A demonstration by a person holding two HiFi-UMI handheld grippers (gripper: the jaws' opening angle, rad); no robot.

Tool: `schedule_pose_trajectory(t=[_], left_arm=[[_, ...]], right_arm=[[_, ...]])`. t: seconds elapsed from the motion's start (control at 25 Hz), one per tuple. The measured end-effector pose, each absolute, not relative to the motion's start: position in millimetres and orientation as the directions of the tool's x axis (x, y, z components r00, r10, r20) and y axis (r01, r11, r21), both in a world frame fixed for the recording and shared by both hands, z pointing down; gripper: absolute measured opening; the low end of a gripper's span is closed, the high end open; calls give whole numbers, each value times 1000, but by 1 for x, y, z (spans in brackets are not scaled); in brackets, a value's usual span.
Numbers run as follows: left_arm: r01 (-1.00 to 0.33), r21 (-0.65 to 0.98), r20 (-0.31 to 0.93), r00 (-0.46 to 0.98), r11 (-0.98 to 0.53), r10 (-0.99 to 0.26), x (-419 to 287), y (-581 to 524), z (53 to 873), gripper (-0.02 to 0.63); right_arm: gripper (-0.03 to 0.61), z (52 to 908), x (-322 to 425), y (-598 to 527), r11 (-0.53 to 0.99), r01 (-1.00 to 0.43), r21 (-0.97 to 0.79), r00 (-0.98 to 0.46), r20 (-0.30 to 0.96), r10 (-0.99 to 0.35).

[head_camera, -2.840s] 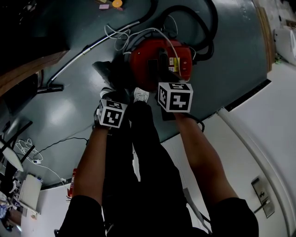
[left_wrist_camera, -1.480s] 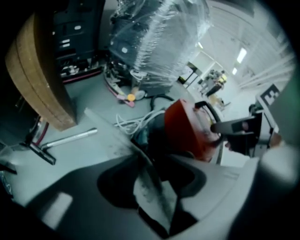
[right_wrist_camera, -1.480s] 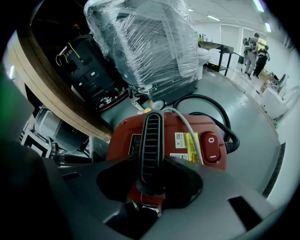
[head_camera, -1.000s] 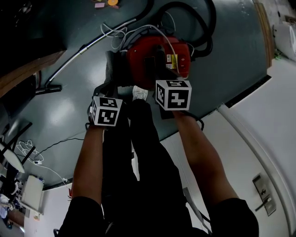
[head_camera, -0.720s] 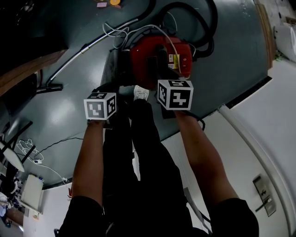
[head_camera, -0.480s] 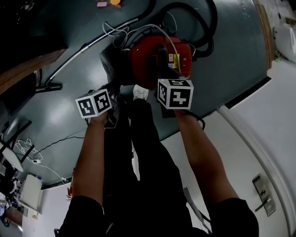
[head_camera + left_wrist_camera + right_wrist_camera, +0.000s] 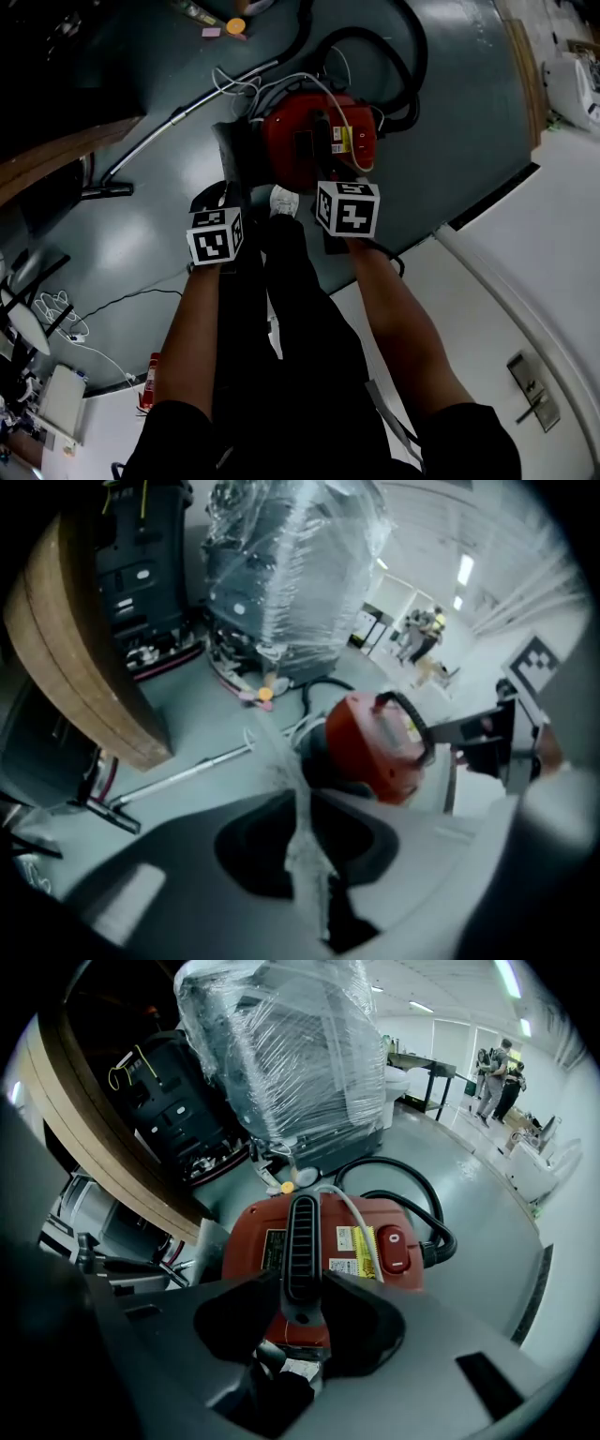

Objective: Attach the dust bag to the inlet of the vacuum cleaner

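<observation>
Steadies the vacuum cleaner (image 7: 281, 150) by its black handle (image 7: 302, 1232) with the right gripper (image 7: 302, 1283): fingers wide but closed on the handle's near end, pads touching both sides. Pinches a thin pale fold of the dust bag (image 7: 279, 761) in the left gripper (image 7: 298, 803). Has just been easing those fingers apart; now only a narrow gap, filled by the fold, pads apparently on the fabric. Probably a loose grip.

Finds the red body ahead of the left fingers and to their right, near but apart. Dark end turned toward the bag, likely the inlet; opening itself not made out. From the head view, puts the grey dust bag (image 7: 229, 155) just beside that dark end, on the left fingers' side, long axis roughly along the vacuum's flank. Keeps the left hand nearer the bag, the right tied up on the handle.

Likely calls for a short push ahead-right from the left fingers. Open floor (image 7: 141, 234) left of the left fingers. Metal wand (image 7: 187, 775) ahead-left, hose (image 7: 433, 1213) and white cable (image 7: 361, 1222) beyond the right fingers, apparently off the path.
</observation>
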State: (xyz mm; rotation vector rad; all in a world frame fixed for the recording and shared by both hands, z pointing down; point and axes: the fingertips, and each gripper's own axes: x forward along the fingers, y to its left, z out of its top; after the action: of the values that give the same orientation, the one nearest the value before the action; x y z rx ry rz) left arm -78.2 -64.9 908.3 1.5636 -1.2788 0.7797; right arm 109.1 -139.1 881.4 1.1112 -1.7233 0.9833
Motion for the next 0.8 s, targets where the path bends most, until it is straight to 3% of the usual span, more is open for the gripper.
schedule_pose_trajectory(t=[0.08, 0.2, 0.48, 0.8], left_arm=[[-966, 258, 894, 249, -25, -372, -82, -68, 881, 2], [-968, 248, 893, 240, -30, -379, -85, -75, 833, 0], [-962, 272, 845, 238, 2, -479, -88, -123, 696, -2], [-970, 215, 717, 235, -112, -656, -72, -178, 517, -2]], right_arm=[[107, 859, 112, -136, 303, -942, -147, -243, 920, -308], [0, 811, 116, -132, 308, -945, -111, -226, 901, -370], [-1, 670, 92, -151, 340, -924, -175, -333, 808, -487], [-2, 512, 79, -187, 329, -913, -239, -403, 643, -651]])
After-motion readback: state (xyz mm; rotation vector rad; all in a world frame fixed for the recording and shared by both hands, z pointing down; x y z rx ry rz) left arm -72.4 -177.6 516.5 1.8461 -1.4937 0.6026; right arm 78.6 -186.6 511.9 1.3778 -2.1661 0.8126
